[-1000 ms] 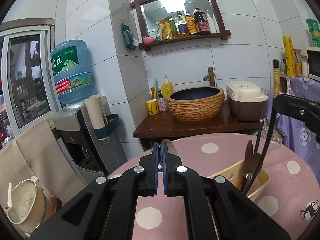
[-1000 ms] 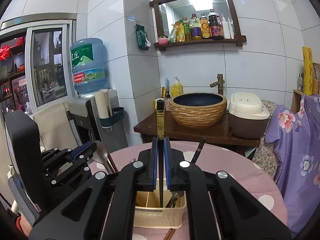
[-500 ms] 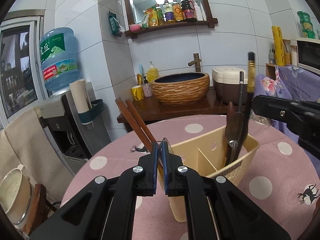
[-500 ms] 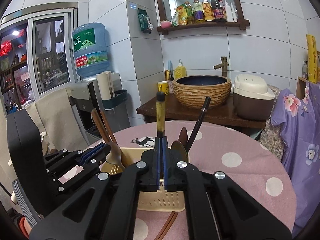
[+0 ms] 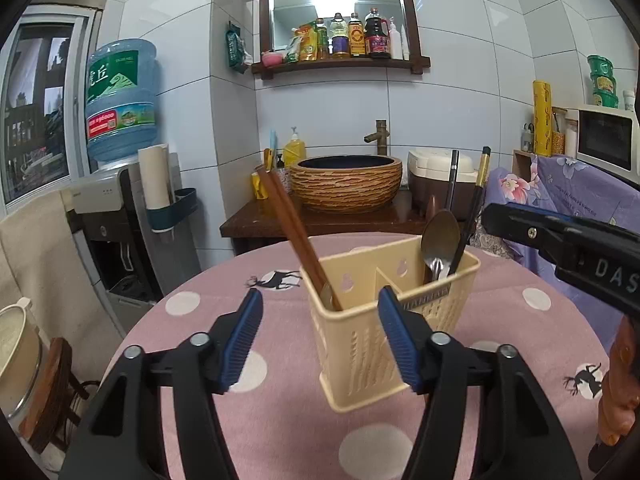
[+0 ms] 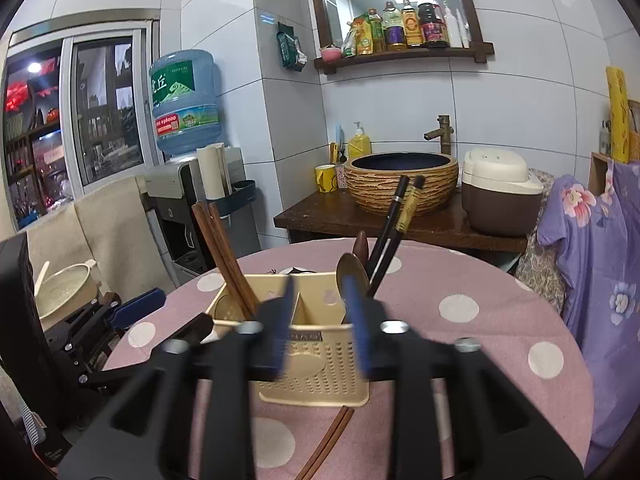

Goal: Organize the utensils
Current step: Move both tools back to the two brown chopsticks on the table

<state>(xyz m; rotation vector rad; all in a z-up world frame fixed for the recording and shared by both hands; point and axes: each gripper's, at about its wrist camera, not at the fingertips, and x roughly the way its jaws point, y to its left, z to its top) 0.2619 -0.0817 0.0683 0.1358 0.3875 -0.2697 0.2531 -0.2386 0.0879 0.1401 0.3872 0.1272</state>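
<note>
Both grippers are empty, jaws spread. The left gripper (image 5: 320, 336) is wide open, hanging just near of the cream caddy (image 5: 396, 320), its blue pads either side of the caddy's near-left corner, not touching anything as far as I can tell. The right gripper (image 6: 318, 320) is open too, narrower gap, blurred, directly near of the caddy (image 6: 312, 344) front wall.

Utensils: brown wooden chopsticks (image 5: 296, 232) lean left-far out of the caddy's left compartment. The metal spoon (image 5: 440, 236), a dark spoon behind it and the black chopsticks (image 5: 470, 216) with a gold band stand in the right compartment. One more brown pair (image 6: 328, 440) lies flat on the pink dotted tablecloth (image 5: 520, 360), poking out from under or just beside the caddy's near edge in the right wrist view; can't tell if the caddy sits on it.

Judgement: step in hand is release and retreat, with the loose pair probably next. To do it well:
- back both grippers straight toward the near side, jaws open, so pads don't snag the caddy rim or tip it
- avoid the leaning brown sticks; a nudge could lever the light caddy over
- for the flat pair, come in low from the near side, pinch both sticks together near the free end, slide out before lifting
- drop them in the left compartment with the matching pair
</note>
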